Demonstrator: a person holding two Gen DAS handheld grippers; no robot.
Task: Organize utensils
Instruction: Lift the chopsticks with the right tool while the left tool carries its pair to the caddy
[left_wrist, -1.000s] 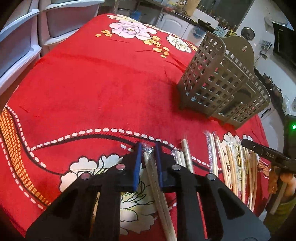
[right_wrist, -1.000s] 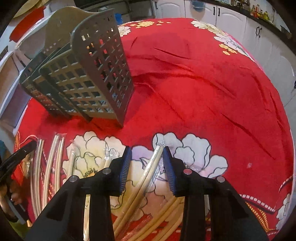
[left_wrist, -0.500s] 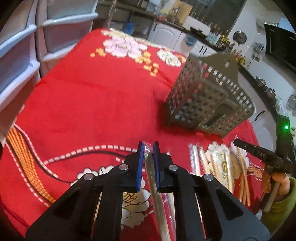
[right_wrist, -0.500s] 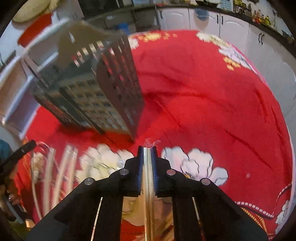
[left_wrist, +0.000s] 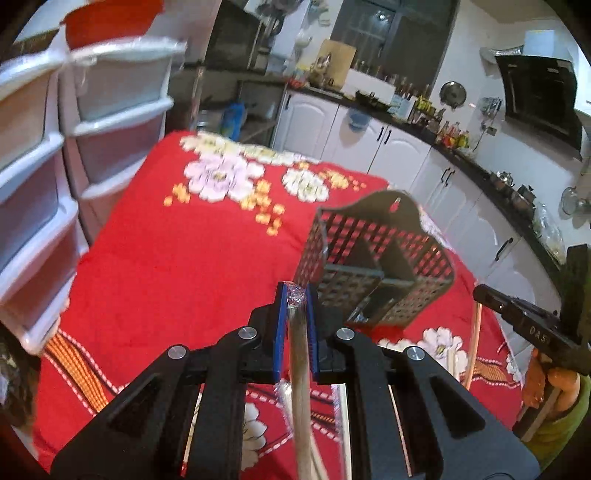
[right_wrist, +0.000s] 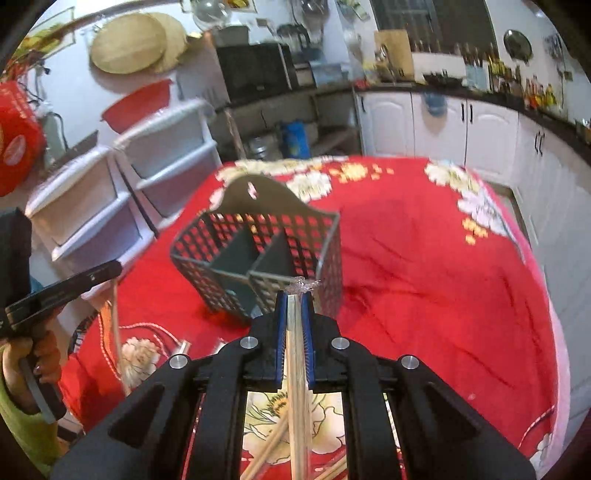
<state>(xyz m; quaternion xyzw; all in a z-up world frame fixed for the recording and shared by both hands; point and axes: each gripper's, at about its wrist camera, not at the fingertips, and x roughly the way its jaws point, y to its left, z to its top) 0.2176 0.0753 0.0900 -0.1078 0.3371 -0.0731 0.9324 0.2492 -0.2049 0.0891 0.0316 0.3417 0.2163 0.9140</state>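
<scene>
My left gripper (left_wrist: 296, 291) is shut on a plastic-wrapped pair of chopsticks (left_wrist: 298, 354) and holds it lifted above the red flowered tablecloth (left_wrist: 177, 251). My right gripper (right_wrist: 294, 297) is shut on another wrapped pair of chopsticks (right_wrist: 295, 354), also lifted. A grey lattice utensil holder (left_wrist: 373, 266) with inner dividers stands just ahead and right of the left gripper. In the right wrist view the holder (right_wrist: 258, 254) stands just ahead and left. More wrapped chopsticks (right_wrist: 273, 443) lie on the cloth below.
White plastic drawer units (left_wrist: 44, 177) stand at the table's left edge. Kitchen cabinets (left_wrist: 388, 147) and a counter run behind. The other hand-held gripper (left_wrist: 532, 328) shows at the right of the left wrist view.
Both grippers closed on wrapped chopsticks and lifted them off the cloth. Both views rose and tilted up, and the holder's open top now shows.
</scene>
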